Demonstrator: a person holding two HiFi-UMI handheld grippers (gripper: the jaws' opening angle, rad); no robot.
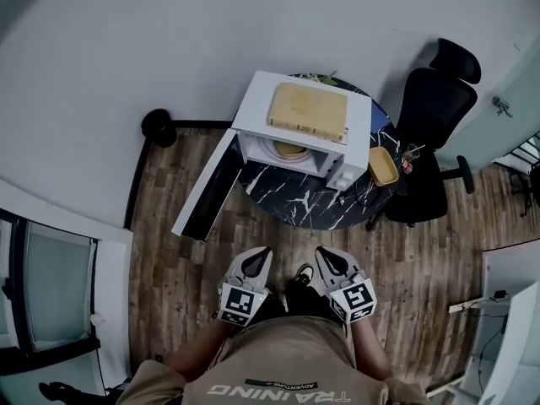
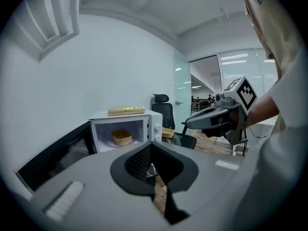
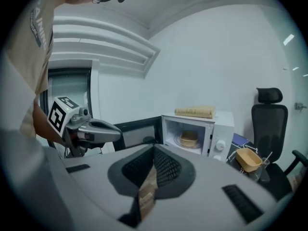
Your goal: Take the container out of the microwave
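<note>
The white microwave [image 1: 359, 133] stands on a round dark marble table [image 1: 304, 205] with its door [image 1: 205, 189] swung wide open to the left. A tan container [image 1: 289, 149] sits on the turntable inside, also visible in the left gripper view [image 2: 121, 137] and the right gripper view [image 3: 188, 138]. My left gripper [image 1: 260, 256] and right gripper [image 1: 326, 256] are held side by side close to my body, well short of the table. Both are shut with nothing between the jaws. Each shows in the other's view: the right gripper [image 2: 192, 122], the left gripper [image 3: 115, 130].
A wooden board [image 1: 308, 108] lies on top of the microwave. A second tan container [image 1: 382, 166] sits on the table right of the microwave. A black office chair [image 1: 432, 125] stands at the right. The open door juts out over the wood floor.
</note>
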